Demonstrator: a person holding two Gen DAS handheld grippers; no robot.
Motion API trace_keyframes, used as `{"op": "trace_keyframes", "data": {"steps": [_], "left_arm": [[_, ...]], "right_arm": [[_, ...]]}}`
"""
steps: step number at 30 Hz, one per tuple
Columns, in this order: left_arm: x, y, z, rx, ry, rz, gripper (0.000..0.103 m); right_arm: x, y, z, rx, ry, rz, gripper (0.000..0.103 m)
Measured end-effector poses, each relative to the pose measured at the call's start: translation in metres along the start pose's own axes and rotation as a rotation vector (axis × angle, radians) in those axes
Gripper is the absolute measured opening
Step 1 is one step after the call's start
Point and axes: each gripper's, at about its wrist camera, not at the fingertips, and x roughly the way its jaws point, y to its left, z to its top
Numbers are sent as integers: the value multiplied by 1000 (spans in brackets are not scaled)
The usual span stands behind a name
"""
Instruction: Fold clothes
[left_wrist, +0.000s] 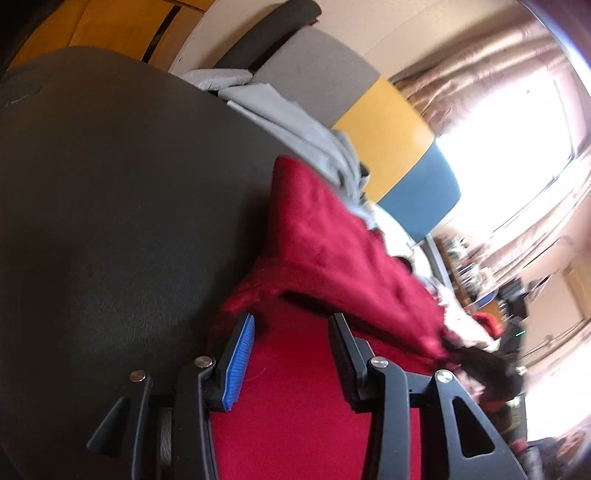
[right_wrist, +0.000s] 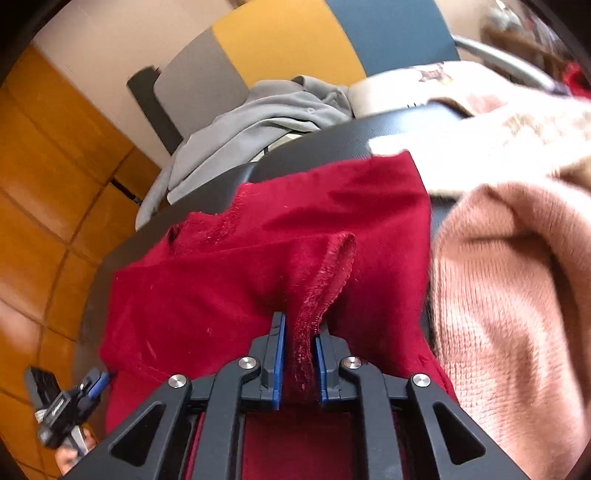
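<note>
Mid-fold: my right gripper (right_wrist: 300, 360) pinches the red cloth's (right_wrist: 236, 280) hem, left gripper (left_wrist: 291, 354) wide open over it. Next, prob. left grabs an edge.

A dark round table (left_wrist: 110, 184) is seen in both views. Behind it, a wall of panels is seen: a grey panel (right_wrist: 199, 74), a yellow panel (right_wrist: 284, 40) and a blue panel (right_wrist: 391, 33). An orange tiled floor (right_wrist: 40, 192) is seen below the table. Pale curtains (left_wrist: 491, 70) are hung by a bright window (left_wrist: 509, 133).
</note>
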Motion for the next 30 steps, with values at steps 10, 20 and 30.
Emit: {"op": "trace_keyframes", "data": {"steps": [10,20,30], "left_arm": [[31,-81,35,305,-47,80,45],[75,-39,-1,343,48,253,44],[45,-46,-13,234,-75,198,46]], "right_arm": [[-48,41,-13,-147,-116,33,39],[10,24,-28,-198,-98,-57,16],[3,13,-18,-134,-97,22,20]]}}
